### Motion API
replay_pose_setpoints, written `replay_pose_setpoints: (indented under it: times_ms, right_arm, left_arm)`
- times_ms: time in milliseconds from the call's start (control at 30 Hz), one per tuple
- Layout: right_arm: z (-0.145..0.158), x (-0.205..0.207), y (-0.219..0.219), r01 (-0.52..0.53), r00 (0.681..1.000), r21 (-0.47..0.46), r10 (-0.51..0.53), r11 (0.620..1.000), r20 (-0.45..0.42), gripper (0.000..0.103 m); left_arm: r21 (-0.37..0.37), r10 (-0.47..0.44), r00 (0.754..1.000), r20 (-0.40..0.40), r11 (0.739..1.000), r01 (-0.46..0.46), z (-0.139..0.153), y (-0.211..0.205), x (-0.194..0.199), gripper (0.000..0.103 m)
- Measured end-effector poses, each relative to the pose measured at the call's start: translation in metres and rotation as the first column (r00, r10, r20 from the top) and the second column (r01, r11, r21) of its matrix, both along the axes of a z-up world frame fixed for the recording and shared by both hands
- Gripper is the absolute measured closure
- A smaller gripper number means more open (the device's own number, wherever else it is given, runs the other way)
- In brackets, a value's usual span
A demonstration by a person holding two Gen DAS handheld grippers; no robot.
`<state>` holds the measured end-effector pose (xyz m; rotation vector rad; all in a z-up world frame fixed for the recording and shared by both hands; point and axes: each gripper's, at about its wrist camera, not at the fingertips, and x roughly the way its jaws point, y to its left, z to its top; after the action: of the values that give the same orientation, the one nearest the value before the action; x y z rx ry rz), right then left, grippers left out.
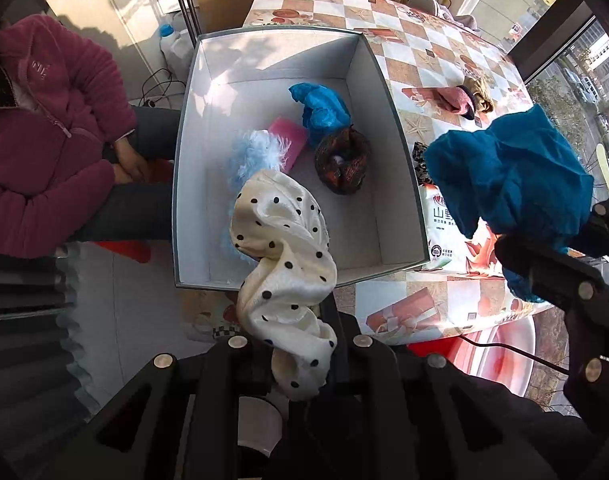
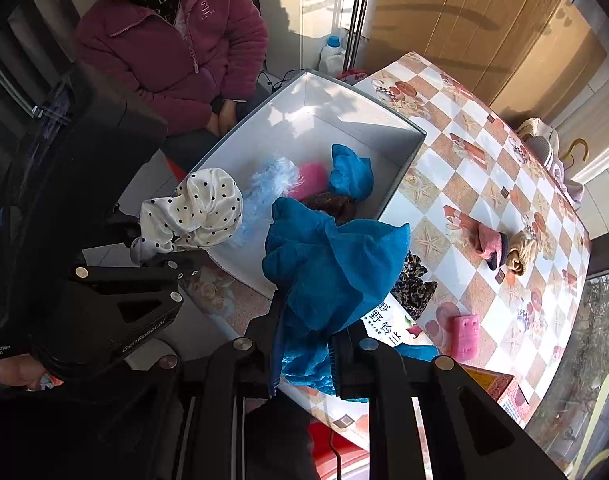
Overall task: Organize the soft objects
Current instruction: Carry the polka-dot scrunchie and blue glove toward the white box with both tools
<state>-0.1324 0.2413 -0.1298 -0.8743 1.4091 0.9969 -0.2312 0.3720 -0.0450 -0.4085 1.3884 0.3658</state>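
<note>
Left wrist view: left gripper clamps the limp polka-dot cloth above the box – right gripper pinches a floppy teal towel (light, bunch-gripped).

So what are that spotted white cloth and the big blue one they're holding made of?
The spotted cloth looks like satin: smooth, glossy, catching light along its folds. The blue cloth looks like terry or fleece: matte, with a fuzzy, napped surface. The pictures cannot confirm either fibre.
</note>
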Motion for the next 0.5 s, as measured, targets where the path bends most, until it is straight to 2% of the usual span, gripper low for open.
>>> replay_pose_setpoints:
  times_ms: [333,500]
  right_arm:
    - [-0.001,-0.003,0.007,-0.016,1.0,0.025,0.017,1.0,-0.024,0.083]
    - [-0.005,0.006,0.014,-0.005,0.998,0.047,0.008,0.999,-0.067,0.083]
  left_arm:
    - [0.002,0.037,0.999,0.001,0.999,-0.037,0.003,0.002,-0.004,0.083]
    - [0.0,0.098,0.995,0.015,0.995,-0.098,0.007,0.008,-0.009,0.083]
